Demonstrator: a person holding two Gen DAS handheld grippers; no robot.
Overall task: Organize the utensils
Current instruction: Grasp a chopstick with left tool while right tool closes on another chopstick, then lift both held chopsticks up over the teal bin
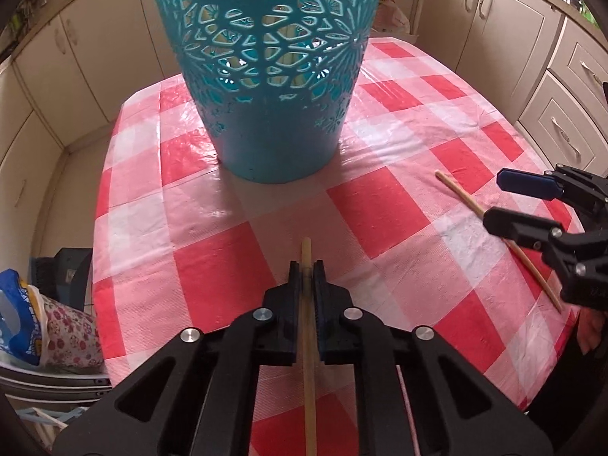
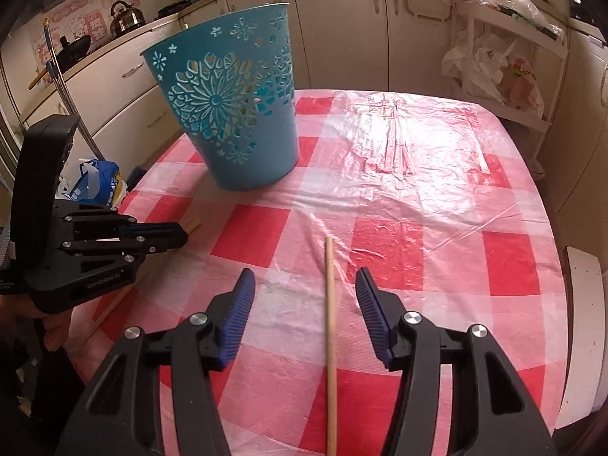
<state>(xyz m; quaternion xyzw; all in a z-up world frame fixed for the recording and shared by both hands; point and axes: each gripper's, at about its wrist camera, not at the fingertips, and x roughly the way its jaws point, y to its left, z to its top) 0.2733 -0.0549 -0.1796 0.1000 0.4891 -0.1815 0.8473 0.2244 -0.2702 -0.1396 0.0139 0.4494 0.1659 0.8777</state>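
A tall teal basket [image 1: 266,121] [image 2: 243,144] with cut-out flower patterns stands upright at the far side of the checked table. My left gripper [image 1: 307,266] [image 2: 184,235] is shut on a pale wooden chopstick [image 1: 308,342], whose tip pokes out past the pads towards the basket. A second chopstick [image 2: 330,323] [image 1: 456,189] lies flat on the cloth. My right gripper [image 2: 306,277] [image 1: 494,200] hovers over it, open, the blue pads well apart on either side and not touching it.
A red-and-white checked cloth [image 2: 437,209] under clear plastic covers the table. Cream cabinets ring the room. Bags [image 1: 22,323] sit on a chair off the table's left edge. A white shelf with plastic bags [image 2: 490,64] stands behind the far right corner.
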